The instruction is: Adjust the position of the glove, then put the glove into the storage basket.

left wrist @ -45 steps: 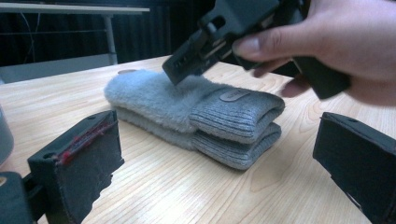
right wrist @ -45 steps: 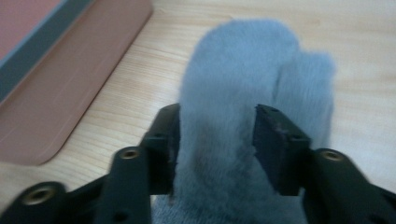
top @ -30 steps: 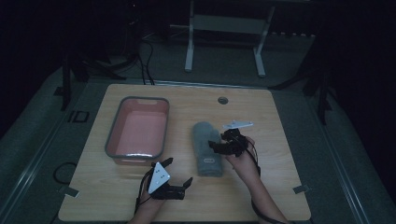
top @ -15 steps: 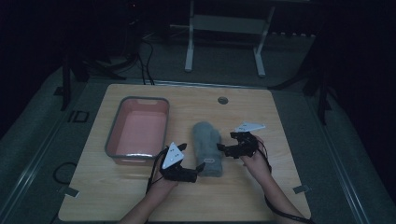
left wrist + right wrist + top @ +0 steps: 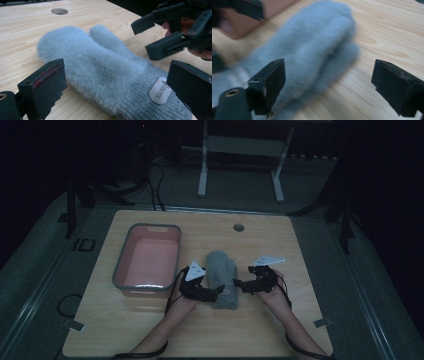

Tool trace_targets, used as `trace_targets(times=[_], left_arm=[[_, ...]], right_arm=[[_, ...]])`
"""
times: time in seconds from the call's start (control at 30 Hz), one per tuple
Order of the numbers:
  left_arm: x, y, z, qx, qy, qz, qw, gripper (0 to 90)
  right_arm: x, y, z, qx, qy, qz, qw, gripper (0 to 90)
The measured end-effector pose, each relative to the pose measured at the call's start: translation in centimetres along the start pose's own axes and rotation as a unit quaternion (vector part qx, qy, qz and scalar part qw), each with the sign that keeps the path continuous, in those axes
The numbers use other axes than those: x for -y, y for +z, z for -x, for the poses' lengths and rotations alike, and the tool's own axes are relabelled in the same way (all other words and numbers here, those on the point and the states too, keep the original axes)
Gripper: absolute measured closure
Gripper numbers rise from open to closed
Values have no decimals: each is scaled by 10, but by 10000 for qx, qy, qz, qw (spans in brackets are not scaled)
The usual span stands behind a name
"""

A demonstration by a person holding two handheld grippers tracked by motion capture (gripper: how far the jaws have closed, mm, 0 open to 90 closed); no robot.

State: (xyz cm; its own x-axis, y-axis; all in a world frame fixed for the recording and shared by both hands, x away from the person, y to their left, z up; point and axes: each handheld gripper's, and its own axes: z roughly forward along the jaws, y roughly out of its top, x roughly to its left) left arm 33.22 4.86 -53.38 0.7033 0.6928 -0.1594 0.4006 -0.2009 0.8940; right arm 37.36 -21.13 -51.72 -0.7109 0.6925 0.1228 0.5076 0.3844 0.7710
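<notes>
A grey fluffy mitten (image 5: 222,277) lies flat on the wooden table (image 5: 150,325), thumb to the right and knit cuff toward me. The cuff carries a white label (image 5: 160,90). My left gripper (image 5: 216,292) is at the cuff's left edge. In the left gripper view the left gripper (image 5: 117,77) is open, its jaws on either side of the mitten (image 5: 100,67) without touching it. My right gripper (image 5: 239,284) is at the cuff's right edge and its jaws have just been opening. In its own view the right gripper (image 5: 332,77) is open around the blurred mitten (image 5: 312,50), pads off it.
A pink tub (image 5: 145,227) with a grey rim stands left of the mitten. Behind the mitten is a round cable hole (image 5: 238,227) in the tabletop. Past the table's far edge are metal stand legs (image 5: 202,175) and cables on the dark floor.
My left gripper came up from the front edge to the mitten's cuff. My right gripper drew back from the mitten to its right side. The mitten stayed in place.
</notes>
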Motion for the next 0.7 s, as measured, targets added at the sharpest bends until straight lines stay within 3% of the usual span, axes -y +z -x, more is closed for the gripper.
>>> trace_targets(times=[0.17, 0.2, 0.3, 0.37, 0.47, 0.5, 0.57, 0.63, 0.7], left_arm=[[-3, -4, -4, -31, -192, 36, 9998, 28], [-5, -4, -5, -48, -248, 3, 9997, 29], [-7, -1, -11, -149, -459, -121, 9988, 41], [-8, 2, -13, -174, -511, -186, 9984, 46], [-9, 6, -14, -245, -476, -295, 9981, 51], [-9, 11, -11, -320, -324, -513, 9976, 51], [-9, 13, -10, -330, -296, -574, 9974, 61], [-7, 18, -10, -275, -446, -709, 9961, 69], [-6, 23, -11, -319, -430, -828, 9951, 128]], right_arm=[[-9, 6, -4, 9, 138, -2, 9999, 109], [-13, 8, -4, -89, 272, 4, 9996, 193], [-16, 12, -6, 62, 293, -31, 9995, 295], [-17, 14, -5, 96, 457, -39, 9989, 321], [-15, 20, -5, 230, 419, -99, 9988, 339], [-14, 23, -4, 227, 405, -154, 9988, 339], [-10, 28, -2, 85, 478, -284, 9984, 368], [-5, 31, -1, 84, 512, -348, 9980, 373], [-1, 33, 2, 34, 595, -401, 9974, 388]])
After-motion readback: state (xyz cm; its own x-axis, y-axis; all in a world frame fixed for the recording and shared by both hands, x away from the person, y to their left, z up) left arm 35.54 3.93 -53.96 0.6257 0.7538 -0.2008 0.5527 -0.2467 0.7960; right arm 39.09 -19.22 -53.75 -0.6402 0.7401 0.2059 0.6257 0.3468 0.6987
